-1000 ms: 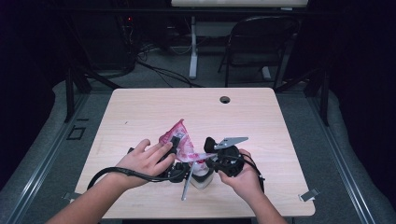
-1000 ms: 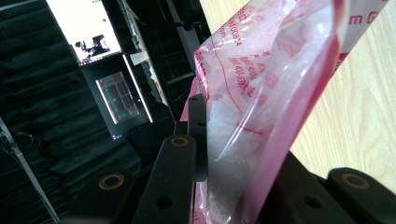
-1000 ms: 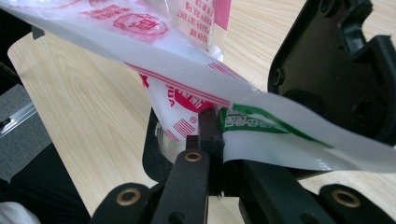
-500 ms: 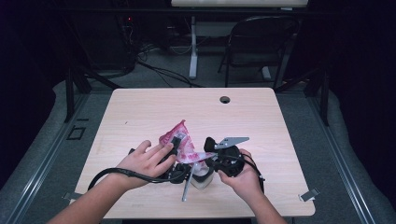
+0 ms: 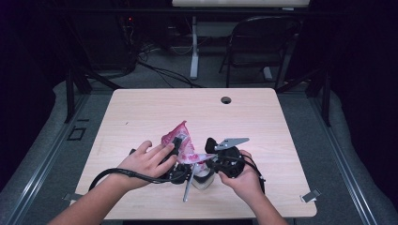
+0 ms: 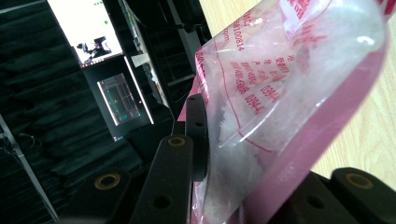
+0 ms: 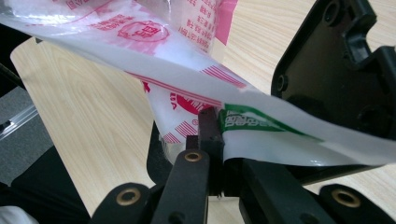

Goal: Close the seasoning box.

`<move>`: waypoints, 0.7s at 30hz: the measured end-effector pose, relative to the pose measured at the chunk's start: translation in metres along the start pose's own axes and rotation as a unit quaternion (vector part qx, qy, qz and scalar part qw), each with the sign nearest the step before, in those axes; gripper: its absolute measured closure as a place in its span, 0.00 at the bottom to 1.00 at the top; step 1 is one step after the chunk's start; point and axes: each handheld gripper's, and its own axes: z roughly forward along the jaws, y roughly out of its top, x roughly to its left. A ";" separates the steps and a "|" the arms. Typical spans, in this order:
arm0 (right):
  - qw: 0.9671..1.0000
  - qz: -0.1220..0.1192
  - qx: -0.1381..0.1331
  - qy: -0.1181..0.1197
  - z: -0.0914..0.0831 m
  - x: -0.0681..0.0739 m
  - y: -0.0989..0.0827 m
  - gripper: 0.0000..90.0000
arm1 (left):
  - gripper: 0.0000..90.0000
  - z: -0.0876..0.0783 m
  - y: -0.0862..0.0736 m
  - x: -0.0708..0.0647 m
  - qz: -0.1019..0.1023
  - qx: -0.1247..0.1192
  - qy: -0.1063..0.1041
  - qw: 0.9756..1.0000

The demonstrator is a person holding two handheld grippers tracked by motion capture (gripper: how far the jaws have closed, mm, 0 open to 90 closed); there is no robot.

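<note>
- The right gripper (image 7: 212,140), nearest the person at the table's front edge, has its fingers (image 7: 210,123) clenched on the flat white sealed edge of the plastic bag (image 7: 177,70); the film runs out level to both sides of the pinch.
- The left gripper (image 6: 243,154) has the pink-printed body of that bag (image 6: 289,79) between its fingers (image 6: 196,135). The jaws have just been opening a little, yet the bag, with pale contents, bulges against the pad, so I judge it grasped loosely.
- From above, the bag (image 5: 180,143) rises past both sets of fingertips, stretched between the left gripper (image 5: 176,152) and the right gripper (image 5: 213,159).
- Progress, as I judge it: both holds are taken, and the pulling open is left. No tear or opened mouth is visible.
- Just nearer than the fingertips lie what looks like 1 slim grey utensil (image 5: 188,180) and 1 clear container (image 5: 204,178).
- Count: 1 bag, 2 grippers, 1 table (image 5: 281,126), and 1 chair (image 5: 263,42) farthest off.
</note>
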 end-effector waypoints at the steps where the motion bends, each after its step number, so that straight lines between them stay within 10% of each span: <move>1: 1.000 -0.001 -0.001 -0.001 0.001 0.000 0.000 1.00 | 0.92 0.000 0.000 0.000 -0.001 -0.001 0.000 1.000; 21: 1.000 -0.003 0.003 -0.002 0.002 0.001 0.000 1.00 | 0.90 0.000 -0.003 -0.001 -0.009 -0.002 -0.004 1.000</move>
